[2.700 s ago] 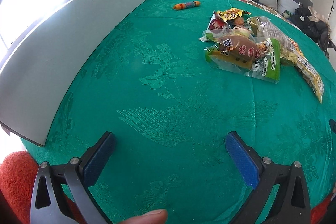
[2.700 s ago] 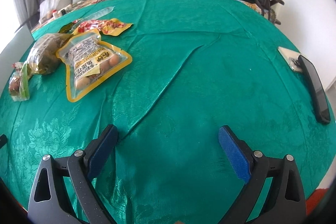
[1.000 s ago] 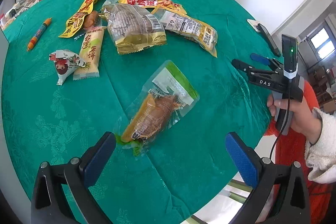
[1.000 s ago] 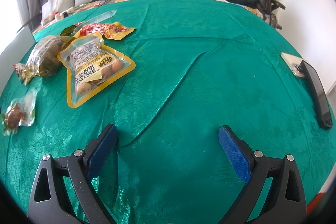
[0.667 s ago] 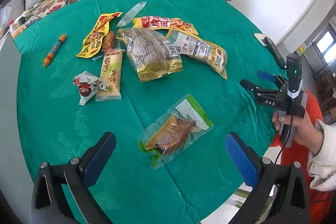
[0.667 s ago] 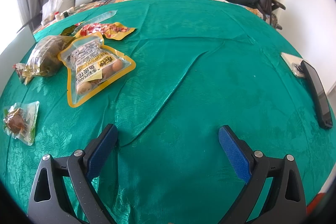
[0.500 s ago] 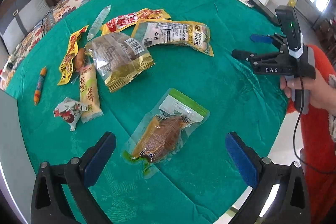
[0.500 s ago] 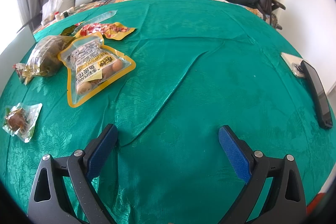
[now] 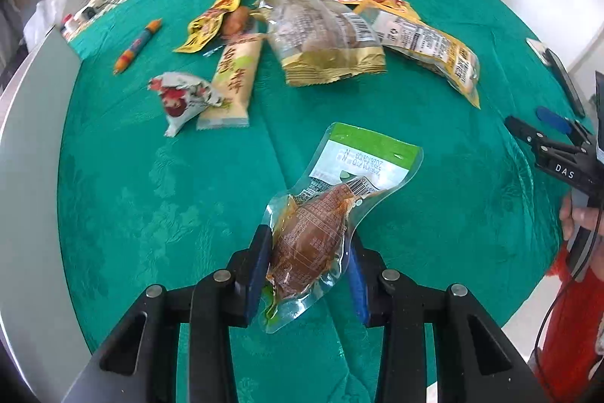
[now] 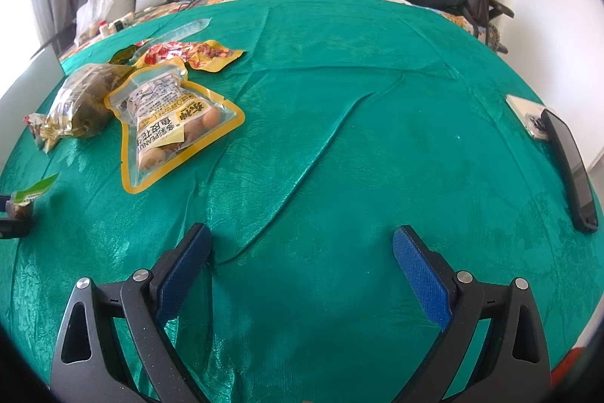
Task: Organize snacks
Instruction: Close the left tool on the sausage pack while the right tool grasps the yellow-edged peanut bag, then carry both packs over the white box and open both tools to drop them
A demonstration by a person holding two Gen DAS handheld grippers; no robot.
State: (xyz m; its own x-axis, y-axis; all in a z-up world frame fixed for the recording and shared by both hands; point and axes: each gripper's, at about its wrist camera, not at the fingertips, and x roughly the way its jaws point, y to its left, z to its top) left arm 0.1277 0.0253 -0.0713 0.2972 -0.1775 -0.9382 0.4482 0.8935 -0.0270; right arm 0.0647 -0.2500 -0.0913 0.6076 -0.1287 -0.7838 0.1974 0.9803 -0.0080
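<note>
Left tongs (image 9: pixel 307 261) closing on the clear vacuum pouch of brown meat with a green label (image 9: pixel 324 214), pads against its lower sides. The pouch's labelled end projects forward above the green-clothed bench (image 9: pixel 151 176). Right tongs (image 10: pixel 302 270) spread wide, empty.

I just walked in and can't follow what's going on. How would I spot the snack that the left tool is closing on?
Start at the green tablecloth and come toward its near edge, away from the pile of snacks. There the left gripper is closing its fingers around a clear vacuum pouch. Unlike its neighbours it lies alone, showing a glossy brown piece of meat under a green and white label.
</note>
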